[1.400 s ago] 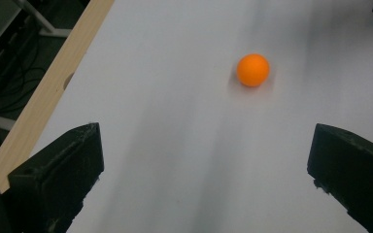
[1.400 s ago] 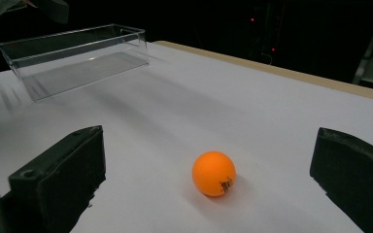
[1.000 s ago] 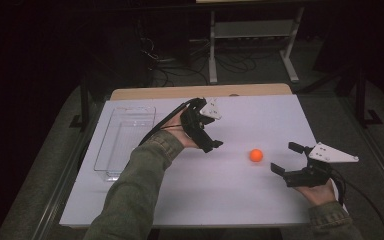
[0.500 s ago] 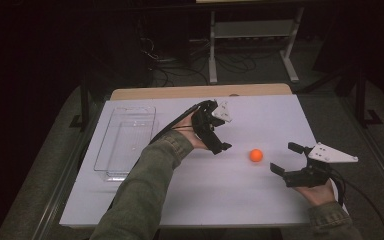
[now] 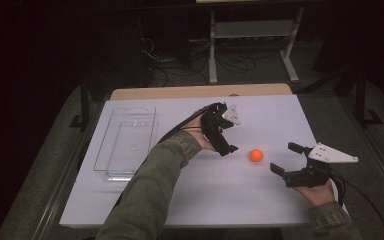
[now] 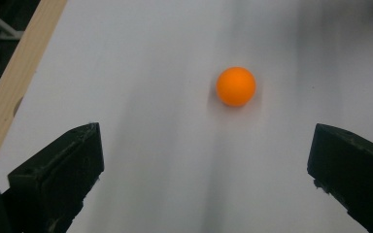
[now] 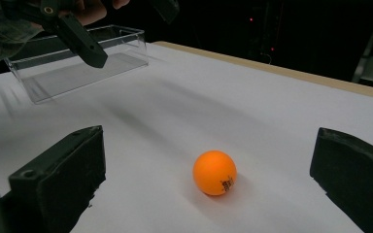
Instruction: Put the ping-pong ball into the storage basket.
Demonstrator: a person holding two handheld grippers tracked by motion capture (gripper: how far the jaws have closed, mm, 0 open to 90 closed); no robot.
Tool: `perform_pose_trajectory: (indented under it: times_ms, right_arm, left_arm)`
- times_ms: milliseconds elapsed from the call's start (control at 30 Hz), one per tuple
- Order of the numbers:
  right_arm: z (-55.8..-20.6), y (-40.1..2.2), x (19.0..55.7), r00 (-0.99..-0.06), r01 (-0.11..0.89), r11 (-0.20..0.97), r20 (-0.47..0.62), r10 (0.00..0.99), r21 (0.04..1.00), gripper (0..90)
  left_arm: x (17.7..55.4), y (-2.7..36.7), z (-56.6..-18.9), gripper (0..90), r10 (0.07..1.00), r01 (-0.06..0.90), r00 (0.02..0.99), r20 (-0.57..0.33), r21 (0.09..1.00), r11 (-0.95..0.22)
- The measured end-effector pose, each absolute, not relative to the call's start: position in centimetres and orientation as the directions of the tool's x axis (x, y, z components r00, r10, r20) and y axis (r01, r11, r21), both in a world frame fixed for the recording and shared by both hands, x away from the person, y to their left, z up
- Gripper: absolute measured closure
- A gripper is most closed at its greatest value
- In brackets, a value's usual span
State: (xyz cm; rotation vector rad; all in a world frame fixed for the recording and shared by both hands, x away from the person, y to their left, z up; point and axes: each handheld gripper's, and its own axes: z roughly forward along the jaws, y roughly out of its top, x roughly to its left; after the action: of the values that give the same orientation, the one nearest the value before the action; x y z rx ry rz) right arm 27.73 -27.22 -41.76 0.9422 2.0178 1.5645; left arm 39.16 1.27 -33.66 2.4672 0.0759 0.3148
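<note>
Here the orange ball [image 5: 256, 155] lies on the white surface [image 5: 220, 190], a little right of the middle, with nothing touching it. In the right gripper view it carries a small dark print low on its side and casts a soft shadow on the sheet.

The left tongs [image 5: 225, 142] sit just to the ball's left in the high view, held in a hand that reaches in from a green sleeve [image 5: 150, 190], their tips angled down toward the surface. Their jaws are spread wide and hold nothing; in the left gripper view the ball [image 6: 236, 86] lies ahead of the two black jaws, apart from both.

The right tongs [image 5: 286, 159] are near the ball's right side, low over the surface, pointing left toward it. Their jaws also stand wide apart and empty; in the right gripper view the ball [image 7: 214, 172] rests ahead of them, between the two.

A clear plastic tray [image 5: 111, 150] stands at the left of the surface, well apart from the ball, with nothing in it that I can make out.
</note>
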Motion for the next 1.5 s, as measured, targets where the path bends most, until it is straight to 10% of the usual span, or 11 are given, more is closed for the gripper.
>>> perform_pose_trajectory:
  times_ms: [1500]
  right_arm:
    - [-41.7,-27.1,27.4,-0.688,0.250,0.150,0.066,0.722,0.957,0.0]
  left_arm:
    - [39.5,-2.7,-37.2,0.0,0.054,-0.049,0.985,0.162,0.568,-0.821]
